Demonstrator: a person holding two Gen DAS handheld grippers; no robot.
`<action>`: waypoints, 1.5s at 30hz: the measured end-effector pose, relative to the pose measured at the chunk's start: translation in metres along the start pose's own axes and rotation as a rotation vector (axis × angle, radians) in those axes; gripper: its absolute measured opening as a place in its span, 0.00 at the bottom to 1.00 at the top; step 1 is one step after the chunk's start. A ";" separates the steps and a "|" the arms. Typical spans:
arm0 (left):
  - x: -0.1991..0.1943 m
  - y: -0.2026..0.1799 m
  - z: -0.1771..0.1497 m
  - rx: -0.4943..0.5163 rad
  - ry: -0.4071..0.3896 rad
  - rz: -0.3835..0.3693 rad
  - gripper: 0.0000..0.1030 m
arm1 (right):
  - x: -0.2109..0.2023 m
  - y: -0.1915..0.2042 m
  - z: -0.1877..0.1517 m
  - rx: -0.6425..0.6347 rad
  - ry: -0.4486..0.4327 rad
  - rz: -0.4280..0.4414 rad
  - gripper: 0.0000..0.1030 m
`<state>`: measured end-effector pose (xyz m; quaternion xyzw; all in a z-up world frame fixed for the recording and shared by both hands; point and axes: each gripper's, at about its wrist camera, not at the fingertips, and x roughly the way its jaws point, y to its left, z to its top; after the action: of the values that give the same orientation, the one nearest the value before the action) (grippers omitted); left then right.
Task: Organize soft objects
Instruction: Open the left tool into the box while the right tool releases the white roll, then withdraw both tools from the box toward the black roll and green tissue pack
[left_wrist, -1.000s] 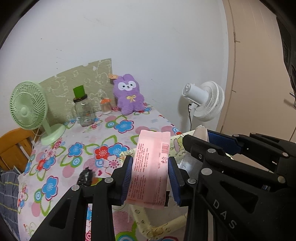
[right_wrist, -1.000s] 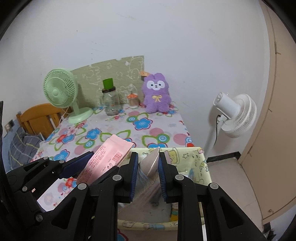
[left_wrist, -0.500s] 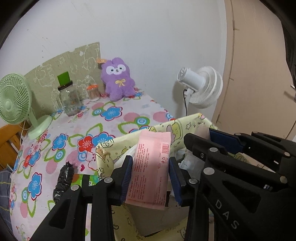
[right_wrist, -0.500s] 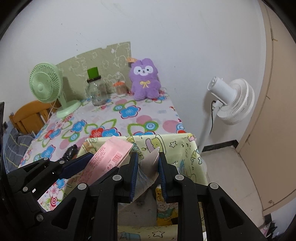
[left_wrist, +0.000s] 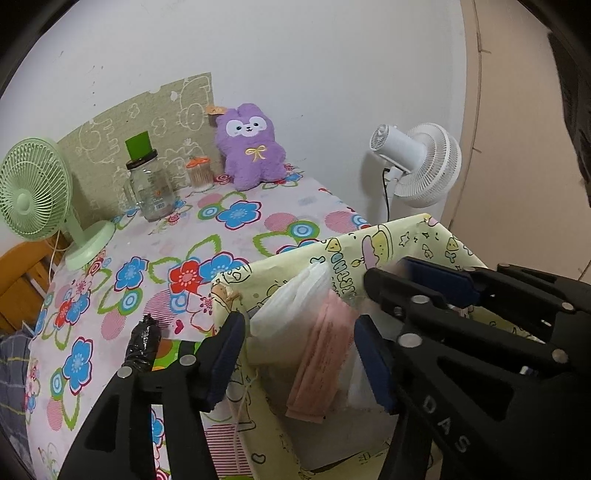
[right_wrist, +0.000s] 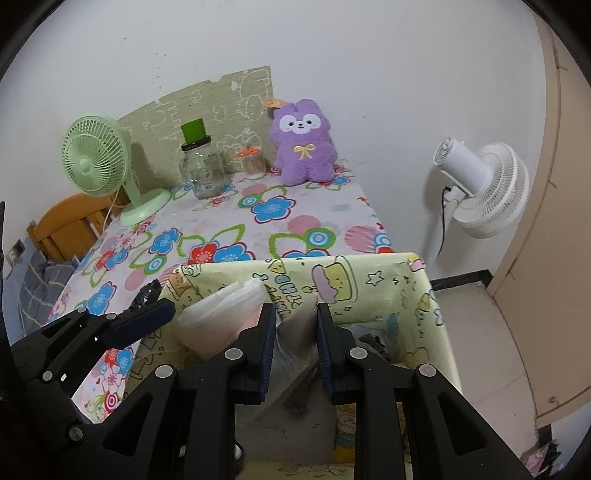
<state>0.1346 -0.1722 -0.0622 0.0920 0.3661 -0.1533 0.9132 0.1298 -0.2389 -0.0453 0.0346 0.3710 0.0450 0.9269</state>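
Left tongs (left_wrist: 300, 354), jaws just opened, free the pink pack (left_wrist: 321, 363) into the bin (right_wrist: 376, 277); right tongs (right_wrist: 295, 345) grip a clear packet (right_wrist: 295, 332), best released low inside.

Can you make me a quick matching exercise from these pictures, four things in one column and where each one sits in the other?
1. pink packet
2. purple plush
3. green fan
4. white fan

A. on the floor beside the table
B. table's far left corner
C. between the left gripper's open pads, inside the yellow bin
D. against the back wall

Pairs: 1-C, 2-D, 3-B, 4-A
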 end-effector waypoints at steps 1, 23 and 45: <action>0.000 0.000 0.000 0.000 0.001 -0.005 0.64 | 0.001 0.000 0.000 0.001 0.000 0.007 0.24; -0.022 -0.009 -0.004 0.022 -0.026 0.004 0.89 | -0.032 -0.001 -0.007 0.004 -0.053 -0.066 0.81; -0.082 0.010 -0.023 0.006 -0.130 -0.038 0.89 | -0.088 0.042 -0.020 -0.027 -0.169 -0.099 0.87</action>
<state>0.0672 -0.1391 -0.0211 0.0776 0.3073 -0.1774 0.9317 0.0500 -0.2063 0.0043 0.0073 0.2922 0.0014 0.9563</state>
